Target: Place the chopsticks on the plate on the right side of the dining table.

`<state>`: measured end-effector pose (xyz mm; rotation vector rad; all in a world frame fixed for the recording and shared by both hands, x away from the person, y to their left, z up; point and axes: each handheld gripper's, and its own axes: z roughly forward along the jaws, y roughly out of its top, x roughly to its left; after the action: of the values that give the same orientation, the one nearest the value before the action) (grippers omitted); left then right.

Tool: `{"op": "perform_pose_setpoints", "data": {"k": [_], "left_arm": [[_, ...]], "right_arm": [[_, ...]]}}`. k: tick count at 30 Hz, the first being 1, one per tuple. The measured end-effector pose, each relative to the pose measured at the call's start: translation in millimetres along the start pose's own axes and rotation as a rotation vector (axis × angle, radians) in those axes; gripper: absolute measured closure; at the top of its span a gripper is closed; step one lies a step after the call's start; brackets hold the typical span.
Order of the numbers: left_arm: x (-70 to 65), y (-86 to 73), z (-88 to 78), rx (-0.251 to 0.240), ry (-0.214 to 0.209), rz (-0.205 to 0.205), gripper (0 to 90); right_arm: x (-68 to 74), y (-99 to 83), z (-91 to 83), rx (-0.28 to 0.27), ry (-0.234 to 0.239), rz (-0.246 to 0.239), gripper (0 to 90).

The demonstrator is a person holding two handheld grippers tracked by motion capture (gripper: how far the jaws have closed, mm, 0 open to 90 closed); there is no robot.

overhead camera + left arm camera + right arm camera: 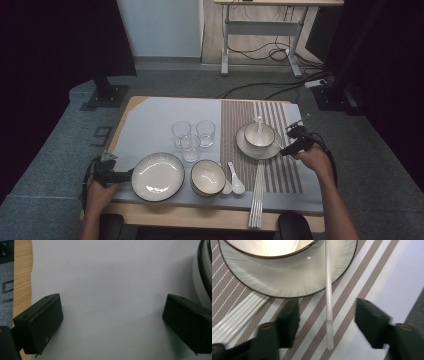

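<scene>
Your right tongs (327, 322) stand released astride a white chopstick (328, 297), which leans on the saucer (287, 282) rim, set down beside the bowl. Your left tongs (112, 322) rest released on the bare surface (107, 277).

Dim, dark-edged high view; overhead glare, blurred close-ups.

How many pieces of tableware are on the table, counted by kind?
Glasses: 3
Plates: 2
Bowls: 2
Spoons: 3, one standing in the far bowl
Chopsticks: too bundled to count; one lies apart
Total without chopsticks: 10
</scene>
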<state>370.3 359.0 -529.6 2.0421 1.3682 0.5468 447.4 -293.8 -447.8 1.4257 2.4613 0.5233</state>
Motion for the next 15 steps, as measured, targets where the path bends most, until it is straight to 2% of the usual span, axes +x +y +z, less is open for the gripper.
{"op": "perform_pose_setpoints", "data": {"k": [5,6,8,10,15], "left_arm": [[-0.1,0.0,0.0,0.000,0.001,0.000,2.8],[-0.1,-0.1,0.0,-0.001,0.001,0.000,2.8],[-0.1,0.0,0.0,0.000,0.000,0.000,2.8],[-0.1,0.1,-0.2,0.001,0.000,0.000,2.8],[-0.2,0.1,-0.1,0.000,0.000,-0.002,2.8]], "right_arm": [[8.6,-17.4,-5.9,-0.122,-0.019,0.033,28.4],[10.4,-22.1,-7.1,-0.164,-0.029,0.050,25.1],[12.6,-29.3,-8.7,-0.215,-0.055,0.090,17.1],[14.5,-36.3,-10.5,-0.265,-0.080,0.134,13.0],[15.1,-53.4,-13.2,-0.324,-0.147,0.200,12.9]]}}
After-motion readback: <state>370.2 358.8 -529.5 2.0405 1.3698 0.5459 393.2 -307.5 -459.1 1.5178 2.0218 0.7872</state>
